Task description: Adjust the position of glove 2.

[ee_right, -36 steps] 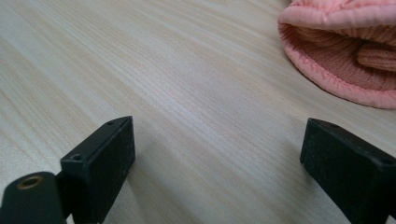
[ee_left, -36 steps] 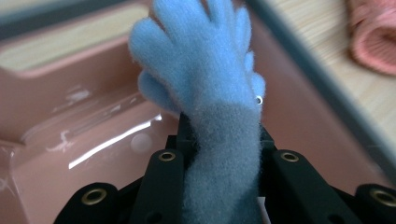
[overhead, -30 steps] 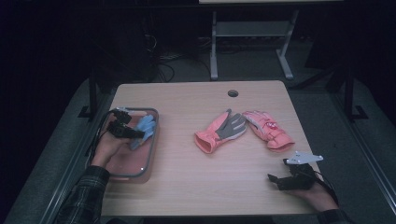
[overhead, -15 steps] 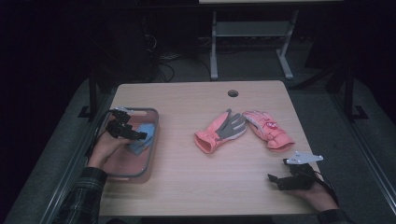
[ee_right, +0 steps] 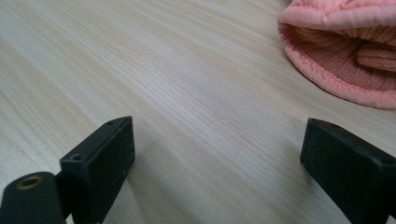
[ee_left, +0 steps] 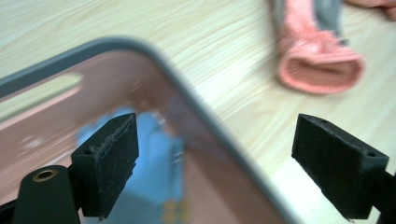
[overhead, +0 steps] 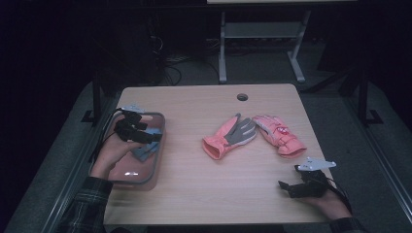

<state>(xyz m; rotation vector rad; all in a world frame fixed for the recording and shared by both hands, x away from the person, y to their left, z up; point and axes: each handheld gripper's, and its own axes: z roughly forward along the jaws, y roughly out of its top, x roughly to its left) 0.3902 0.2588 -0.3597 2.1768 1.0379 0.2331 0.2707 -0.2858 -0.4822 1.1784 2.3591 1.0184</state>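
Work in hand: sorting soft items into the pink tray (overhead: 154, 165) at the table's (overhead: 204, 194) left edge.
Left gripper (overhead: 148, 137): hovers over the tray, jaws spread wide with nothing between them; they have just been opening, and the blue cloth item (ee_left: 154, 158) lies loose below, so it looks released there.
Blue cloth item: rests inside the tray, near its right wall; too blurred to name more closely.
Right gripper (overhead: 286, 187): sits low near the table's front right corner, jaws wide and empty, aimed at the cuff of the nearer glove, likely waiting its turn.
Pink gloves: one palm-up with a grey palm (overhead: 228, 138), one beside it (overhead: 279, 136), fingertips touching, mid-table, well apart from the tray.
Judgement: the gloves are probably next for the tray.
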